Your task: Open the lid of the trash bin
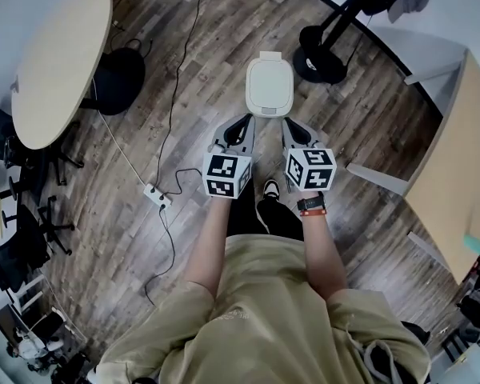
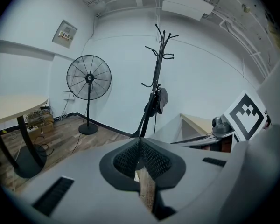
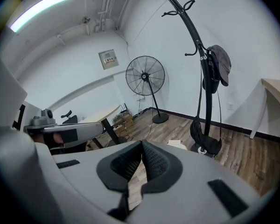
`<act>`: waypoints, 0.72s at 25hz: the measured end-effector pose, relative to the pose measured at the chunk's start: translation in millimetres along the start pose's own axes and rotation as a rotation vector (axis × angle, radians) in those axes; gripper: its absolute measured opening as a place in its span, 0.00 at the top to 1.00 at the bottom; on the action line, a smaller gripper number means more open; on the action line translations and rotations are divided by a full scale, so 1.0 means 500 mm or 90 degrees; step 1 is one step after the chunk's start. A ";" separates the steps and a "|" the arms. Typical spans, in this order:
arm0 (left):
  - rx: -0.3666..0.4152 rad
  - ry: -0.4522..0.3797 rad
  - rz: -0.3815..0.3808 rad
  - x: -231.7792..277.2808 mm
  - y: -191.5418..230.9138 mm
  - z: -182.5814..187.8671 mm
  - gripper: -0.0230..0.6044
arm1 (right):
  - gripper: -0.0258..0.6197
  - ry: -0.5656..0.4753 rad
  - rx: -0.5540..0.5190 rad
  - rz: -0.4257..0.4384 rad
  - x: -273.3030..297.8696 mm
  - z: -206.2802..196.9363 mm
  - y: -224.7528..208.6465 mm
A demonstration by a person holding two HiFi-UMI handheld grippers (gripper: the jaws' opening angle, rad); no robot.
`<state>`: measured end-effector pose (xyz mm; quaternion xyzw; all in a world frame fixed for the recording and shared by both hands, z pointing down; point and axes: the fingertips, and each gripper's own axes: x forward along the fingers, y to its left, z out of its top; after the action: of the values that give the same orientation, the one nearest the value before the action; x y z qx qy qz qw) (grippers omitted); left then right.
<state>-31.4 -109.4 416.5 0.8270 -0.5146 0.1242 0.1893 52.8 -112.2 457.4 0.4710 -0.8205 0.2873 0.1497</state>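
Note:
The white trash bin (image 1: 269, 87) stands on the wood floor straight ahead of the person, its lid lying flat and closed. My left gripper (image 1: 244, 123) hovers just short of the bin's near left corner, and my right gripper (image 1: 293, 126) hovers by its near right corner. Neither touches it. In the left gripper view the left gripper (image 2: 140, 142) has its ribbed pads meeting at the tips with nothing between them. The right gripper (image 3: 142, 144) looks the same in the right gripper view. Both gripper cameras look over the bin into the room.
A round beige table (image 1: 60, 54) and dark chairs stand at the left. A power strip (image 1: 156, 194) with cables lies on the floor. The coat rack (image 2: 154, 90) base (image 1: 320, 58) is behind the bin, a standing fan (image 2: 88, 80) further back. A desk (image 1: 456, 166) is on the right.

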 end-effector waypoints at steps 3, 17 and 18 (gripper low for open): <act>-0.006 0.008 0.000 0.015 0.004 -0.021 0.93 | 0.93 0.008 -0.001 0.002 0.013 -0.012 -0.010; -0.035 0.030 0.006 0.092 0.027 -0.110 0.93 | 0.93 0.052 -0.021 0.016 0.087 -0.079 -0.071; -0.037 0.033 0.006 0.099 0.028 -0.116 0.93 | 0.93 0.056 -0.022 0.017 0.093 -0.084 -0.075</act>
<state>-22.9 -129.0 491.1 0.8154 -0.5166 0.1315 0.2258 60.4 -133.2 527.1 0.4444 -0.8242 0.2954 0.1898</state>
